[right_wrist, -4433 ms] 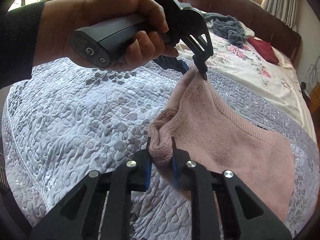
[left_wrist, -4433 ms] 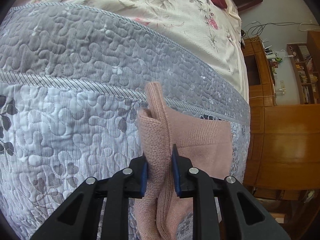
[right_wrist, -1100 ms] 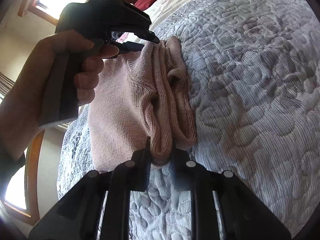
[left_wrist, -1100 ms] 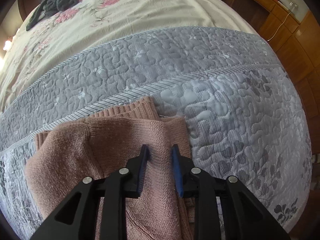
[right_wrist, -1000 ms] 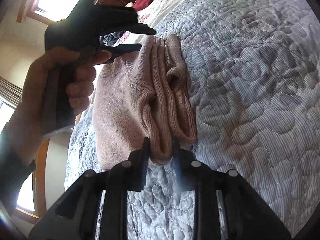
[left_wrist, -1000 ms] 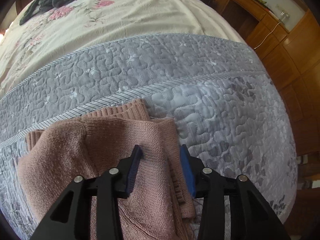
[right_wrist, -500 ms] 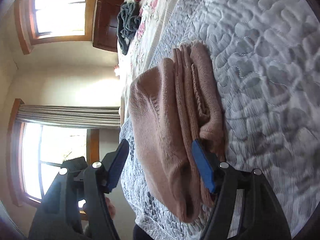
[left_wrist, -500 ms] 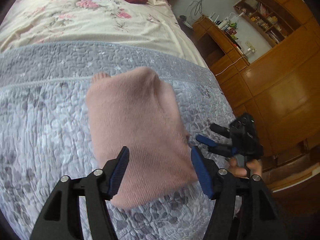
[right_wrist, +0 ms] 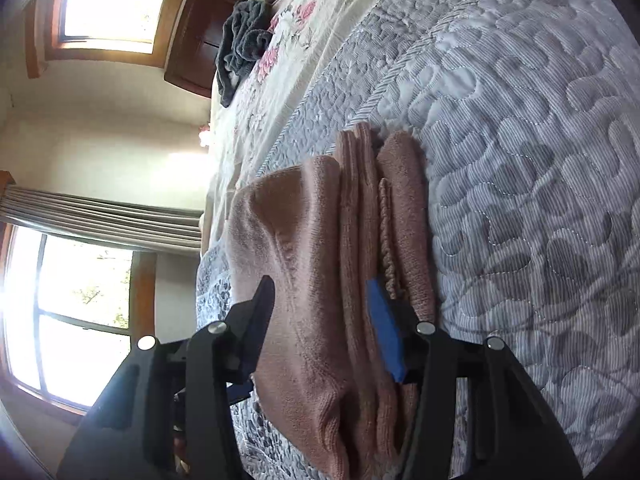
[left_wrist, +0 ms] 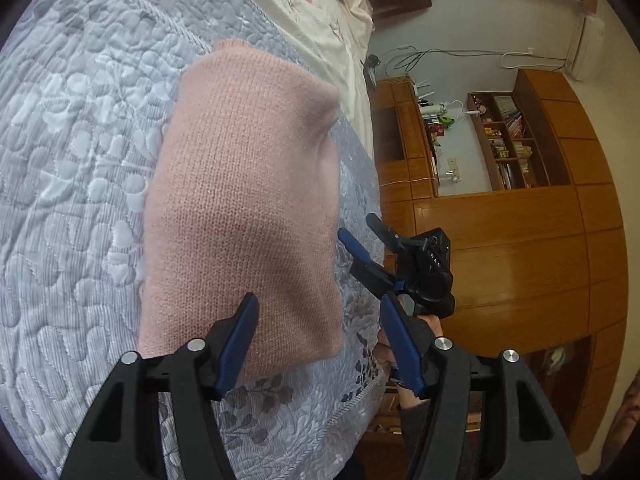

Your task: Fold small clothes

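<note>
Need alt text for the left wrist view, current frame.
A folded pink knit garment lies on a grey quilted bedspread, with the open left gripper above its near edge. The right gripper, also open, sits beside it.

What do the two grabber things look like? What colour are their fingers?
Both are black plastic. The left gripper and the right gripper each have two long fingers lined with blue pads, and round silver screws on the black arms. The right one's body carries small white letters, and a dark sleeve shows below it.
</note>
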{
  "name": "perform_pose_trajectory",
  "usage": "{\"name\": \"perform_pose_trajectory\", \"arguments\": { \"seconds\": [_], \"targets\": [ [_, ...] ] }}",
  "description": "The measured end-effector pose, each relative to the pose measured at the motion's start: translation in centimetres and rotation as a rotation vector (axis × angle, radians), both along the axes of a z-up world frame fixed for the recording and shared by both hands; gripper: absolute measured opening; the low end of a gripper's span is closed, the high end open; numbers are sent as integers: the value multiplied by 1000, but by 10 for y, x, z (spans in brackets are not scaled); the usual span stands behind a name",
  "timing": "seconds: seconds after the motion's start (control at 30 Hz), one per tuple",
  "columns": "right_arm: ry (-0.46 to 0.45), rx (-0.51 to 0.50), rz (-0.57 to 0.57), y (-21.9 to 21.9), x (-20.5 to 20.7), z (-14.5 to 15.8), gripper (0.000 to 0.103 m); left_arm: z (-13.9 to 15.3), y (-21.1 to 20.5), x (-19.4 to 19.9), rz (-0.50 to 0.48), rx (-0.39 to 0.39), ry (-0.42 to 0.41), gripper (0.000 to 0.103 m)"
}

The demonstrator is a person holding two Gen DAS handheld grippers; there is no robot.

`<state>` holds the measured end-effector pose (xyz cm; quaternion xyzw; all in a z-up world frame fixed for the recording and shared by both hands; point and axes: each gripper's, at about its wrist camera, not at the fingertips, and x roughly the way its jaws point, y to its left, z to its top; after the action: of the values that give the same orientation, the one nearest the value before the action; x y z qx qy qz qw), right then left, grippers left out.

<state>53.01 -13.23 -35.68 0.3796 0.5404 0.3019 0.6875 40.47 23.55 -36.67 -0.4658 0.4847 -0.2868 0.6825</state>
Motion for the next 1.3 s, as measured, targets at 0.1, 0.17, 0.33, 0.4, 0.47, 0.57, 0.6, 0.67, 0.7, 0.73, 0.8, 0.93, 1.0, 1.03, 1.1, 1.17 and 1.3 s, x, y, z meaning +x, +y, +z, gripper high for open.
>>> {"name": "perform_pose_trajectory", "arguments": {
  "seconds": [0.1,0.17,0.33,0.4,0.47,0.57,0.6,0.67,0.7,0.73,0.8,0.93,1.0,1.03,1.1,1.17,1.3],
  "targets": [
    [34,5,38,8,5,-8,49,-6,-4,-1,-11,7,18,63],
    [51,-11,63,16,8,-15,49,-6,-4,-2,-5,4,19,63],
    [64,-24,93,32,13,-21,43,-6,-6,-5,-18,3,24,63],
    [38,-71,113,38,14,-15,17,-6,-6,-5,-21,4,27,63],
    [-14,-104,105,40,16,-2,13,-5,-8,-5,-27,-4,25,63],
    [-75,-112,50,21,15,18,11,-2,-17,-3,-52,-9,10,63],
    [-68,-117,32,16,17,17,11,-2,-20,-3,-63,-8,8,63],
    [-28,-157,22,8,20,3,11,-5,-24,-1,-72,-9,19,63],
    [-11,-186,17,6,20,-7,11,-5,-25,0,-74,-15,26,62],
    [10,-186,10,5,20,-18,11,-2,-25,1,-76,-23,22,62],
    [11,-179,15,6,16,-27,12,13,-21,8,-83,-28,-19,62],
    [17,-198,0,3,20,-31,12,52,-1,58,-71,55,-112,63],
    [27,-182,-2,-1,19,-35,12,61,6,90,-72,50,-130,63],
    [23,-185,5,0,18,-36,12,62,6,105,-80,49,-130,63],
    [17,-182,16,-1,16,-34,14,57,-1,132,-125,57,-120,63],
    [22,-172,21,-1,17,-31,20,35,-6,151,-135,132,-72,62],
    [-79,-184,-21,1,28,9,23,1,-7,160,-139,137,-12,51]
  ]
}}
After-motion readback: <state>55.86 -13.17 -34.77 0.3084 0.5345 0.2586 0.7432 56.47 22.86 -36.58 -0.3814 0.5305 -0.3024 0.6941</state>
